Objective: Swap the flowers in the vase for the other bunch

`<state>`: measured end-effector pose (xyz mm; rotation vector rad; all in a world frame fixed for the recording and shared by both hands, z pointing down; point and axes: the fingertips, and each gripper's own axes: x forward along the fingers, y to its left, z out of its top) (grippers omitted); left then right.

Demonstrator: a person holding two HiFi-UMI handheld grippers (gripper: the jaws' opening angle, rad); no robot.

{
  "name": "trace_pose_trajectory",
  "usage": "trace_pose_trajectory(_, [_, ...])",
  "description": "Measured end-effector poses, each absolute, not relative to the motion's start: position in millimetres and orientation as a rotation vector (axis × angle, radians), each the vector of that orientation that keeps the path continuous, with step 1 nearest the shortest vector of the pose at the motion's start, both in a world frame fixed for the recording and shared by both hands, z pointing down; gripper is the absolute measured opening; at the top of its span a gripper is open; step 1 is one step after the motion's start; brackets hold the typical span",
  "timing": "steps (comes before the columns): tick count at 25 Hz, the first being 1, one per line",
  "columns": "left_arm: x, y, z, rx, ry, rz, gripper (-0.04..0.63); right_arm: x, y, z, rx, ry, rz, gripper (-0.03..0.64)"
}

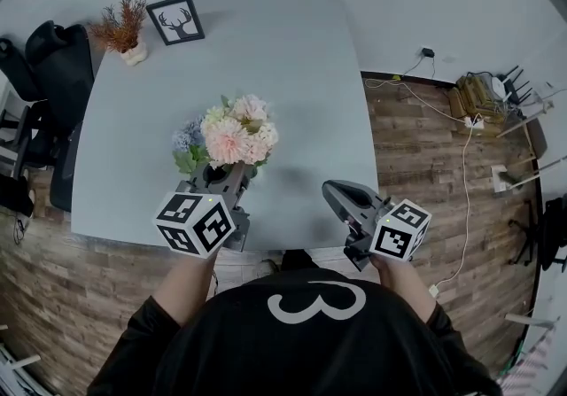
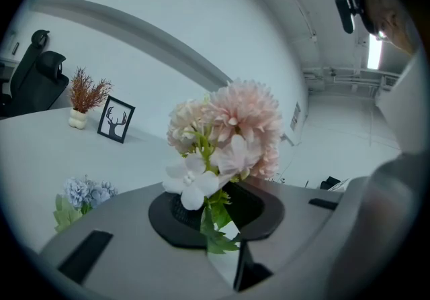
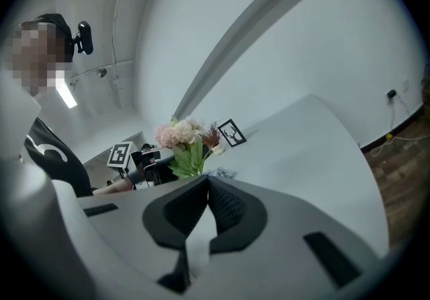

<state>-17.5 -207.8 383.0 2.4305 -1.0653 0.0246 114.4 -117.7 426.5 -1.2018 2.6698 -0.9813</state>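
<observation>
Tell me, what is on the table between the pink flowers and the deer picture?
Nothing. In the head view the grey table is bare between the pink flowers and the deer picture.

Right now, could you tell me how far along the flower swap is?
Done: nothing that shows. In hand: the left gripper is shut on the stems of the pink bunch, which stands upright; the right gripper is shut and empty. Left: lift the pink bunch away and set in the blue bunch, which lies on the table. The vase itself I cannot make out.
</observation>
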Motion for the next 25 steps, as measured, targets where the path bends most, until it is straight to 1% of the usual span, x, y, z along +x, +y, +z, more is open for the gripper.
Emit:
trace_pose_trajectory(7, [-24, -205, 358, 2.472, -1.071, -0.034, 0.067, 107, -118, 420, -1.196, 2.683, -0.963, 0.009])
trace_pose_trajectory(15, [-32, -194, 320, 2.519, -1.077, -0.173, 0.064, 97, -113, 412, -1.160, 2.716, -0.927, 0.009])
trace_pose_trajectory(25, [-64, -182, 256, 2.581, -1.106, -0.350, 0.064, 74, -118, 398, -1.118, 2.755, -0.890, 0.009])
